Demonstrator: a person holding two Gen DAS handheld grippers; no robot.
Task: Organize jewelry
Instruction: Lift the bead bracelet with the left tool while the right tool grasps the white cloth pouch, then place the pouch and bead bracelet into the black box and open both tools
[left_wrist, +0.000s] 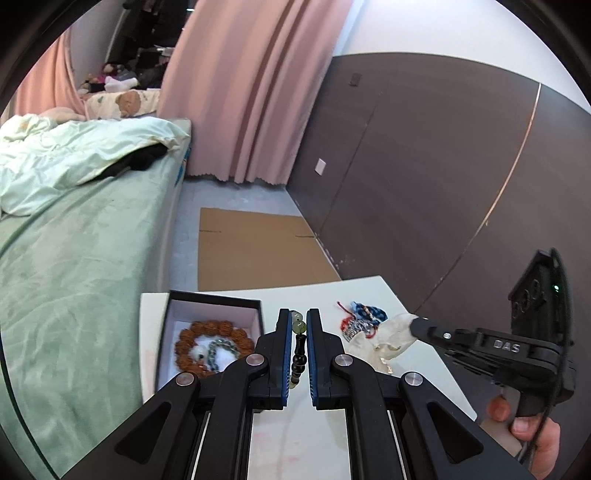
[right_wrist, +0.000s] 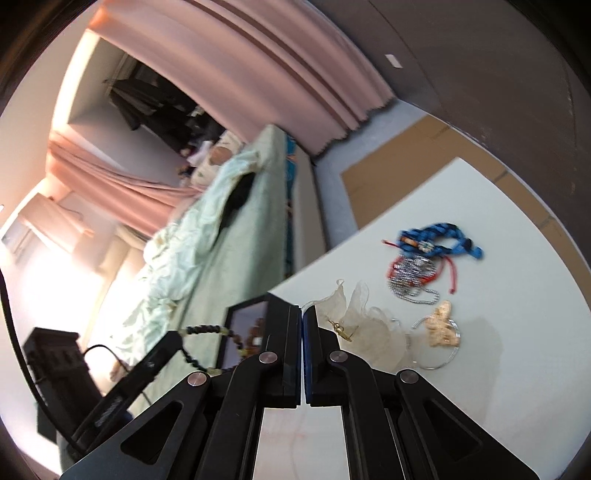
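- Left gripper (left_wrist: 299, 325): jaws nearly closed, pinching a beaded strand (left_wrist: 299, 354) of pale green and dark beads. The strand runs between the blue pads and, in the right wrist view, hangs in a loop clear of the white table (right_wrist: 517, 240).
- Right gripper (right_wrist: 302, 314): jaws fully closed. In the left wrist view its tip grips a sheer cream pouch (left_wrist: 388, 332), lifted at that end above the table. In its own view the pouch spreads just right of the fingertips, a small gold piece (right_wrist: 338, 328) showing against it.
- Landmark, black jewelry box (left_wrist: 207, 332): it sits open at the table's left edge, next to the bed (left_wrist: 74, 277). Inside lie a brown beaded bracelet (left_wrist: 192, 339) and a grey-green beaded bracelet (left_wrist: 218, 350), the smaller within the larger ring.
- Right of the box, beyond the left gripper: a tangle of blue braided cord (right_wrist: 439, 240), red cord and a silver chain (right_wrist: 410, 280), resting on the table.
- Further right of the box, past the pouch: a peach-coloured ornament (right_wrist: 441, 328) lying on a thin clear ring, flat on the table.
- A person's hand (left_wrist: 532, 432) holds the right gripper's handle.
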